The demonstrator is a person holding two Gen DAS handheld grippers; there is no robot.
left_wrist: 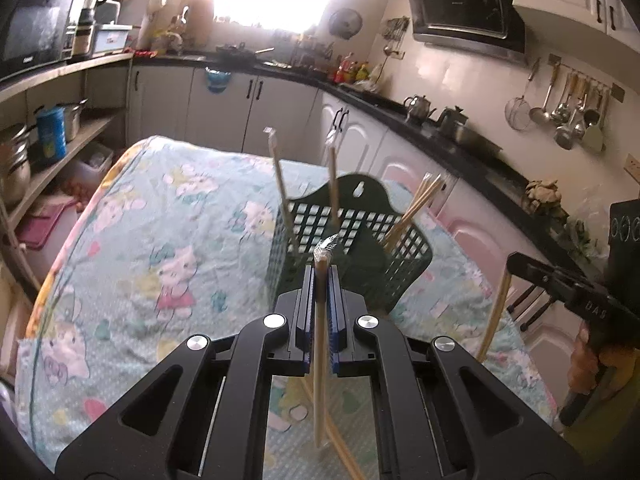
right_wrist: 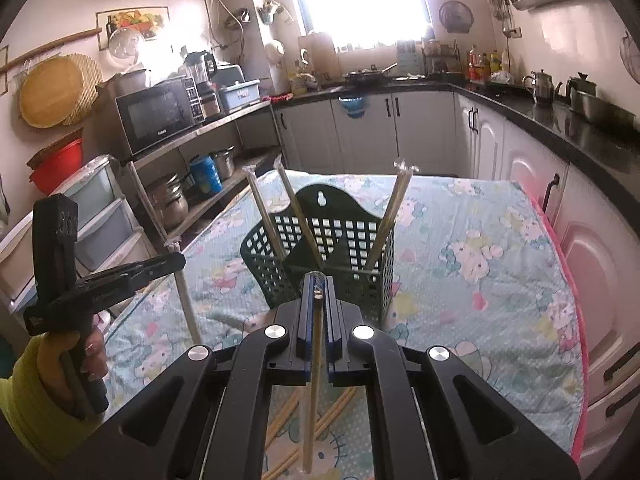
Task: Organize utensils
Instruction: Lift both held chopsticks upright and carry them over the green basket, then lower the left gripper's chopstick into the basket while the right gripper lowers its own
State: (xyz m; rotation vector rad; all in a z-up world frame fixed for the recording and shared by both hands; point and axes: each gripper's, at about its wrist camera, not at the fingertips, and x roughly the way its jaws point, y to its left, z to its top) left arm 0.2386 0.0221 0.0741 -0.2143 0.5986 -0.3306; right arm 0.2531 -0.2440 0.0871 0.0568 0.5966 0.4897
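While both grippers are hanging over the cartoon-cat tablecloth, hardly any writing is coming through: raised letters on the side of the right gripper, seen at the right edge of the left wrist view, are looking like "DAS", and the brand marks on the microwave and the wall-mounted oven are too small to read.

The left gripper is clamping a wrapped chopstick between its blue pads, jaws pressed together on it, the crinkled wrapper tip poking out past the fingertips. The right gripper is likewise pinching its own chopstick, which is hanging down below the jaws.

Just beyond both, the dark green lattice basket is standing on the cloth, holding two chopsticks leaning in its left part and a bunch leaning right in the far right corner.

Only the left wrist view is showing the ladles and strainer hanging on the wall rail at far right. Only the right wrist view is showing a yellow sleeve and the hand gripping the left gripper's handle, the red tub, the round boards on the left wall, and loose chopsticks lying on the near cloth beneath the jaws.
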